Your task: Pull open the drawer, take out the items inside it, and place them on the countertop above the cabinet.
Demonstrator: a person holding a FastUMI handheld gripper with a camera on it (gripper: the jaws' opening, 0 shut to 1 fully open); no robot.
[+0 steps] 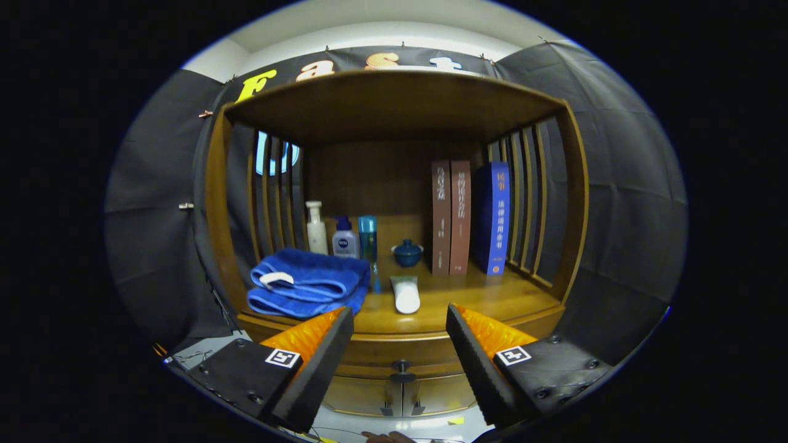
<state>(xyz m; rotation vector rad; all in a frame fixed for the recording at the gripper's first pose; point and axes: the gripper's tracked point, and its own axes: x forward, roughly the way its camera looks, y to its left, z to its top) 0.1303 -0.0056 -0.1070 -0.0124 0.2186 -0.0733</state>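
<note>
Hovering in front of the wooden cabinet [394,184], the hand-held gripper [400,323] has its fingers spread wide apart with nothing between them and nothing touched. The drawer [400,354] sits right under the desk's front edge, seen in the gap between the fingers, and it looks fully closed, with a small dark knob [401,367] at its middle; below it are two cabinet doors [403,394] with little handles. So whatever's inside the drawer is hidden, can't tell what's in there. The desk [492,301] already carries plenty: a folded blue towel [306,283] takes up the front left corner, just beyond the left finger. Behind it, toward the back left, stand a white pump bottle [316,227], a white bottle with a blue cap [345,238] and a tall teal bottle [368,246], all close together. A white tube [406,294] lies near the middle of the front edge, just beside the towel, and a small blue lidded bowl [407,253] sits behind it. To the right stand two brown books [450,215] touching each other, then a blue book [494,215] near the back right corner. Slatted wooden sides close in both ends of the desk.
</note>
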